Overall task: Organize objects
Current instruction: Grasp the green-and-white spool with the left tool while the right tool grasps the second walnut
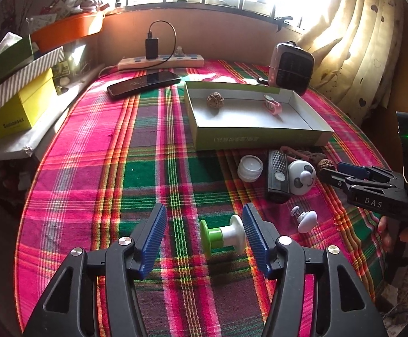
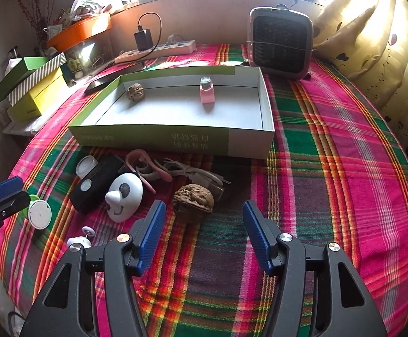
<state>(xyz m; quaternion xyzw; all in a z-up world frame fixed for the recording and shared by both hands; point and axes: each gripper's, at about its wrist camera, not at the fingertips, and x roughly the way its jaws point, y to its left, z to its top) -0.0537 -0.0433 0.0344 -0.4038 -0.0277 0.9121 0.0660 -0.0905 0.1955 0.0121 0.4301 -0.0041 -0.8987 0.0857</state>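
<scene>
Jaws of the left gripper [image 1: 204, 231] are spread wide around a green and white knob [image 1: 220, 234], which lies on the plaid cloth [image 1: 148, 168] with nothing pressing on it. Jaws of the right gripper [image 2: 204, 231] are also held open and empty, with a walnut [image 2: 193, 198] seen just past them at 11 o'clock. A shallow box [image 2: 249, 140] is seen at 12 o'clock, with a second walnut [image 2: 136, 92] and a pink clip [image 2: 206, 94] inside it.
</scene>
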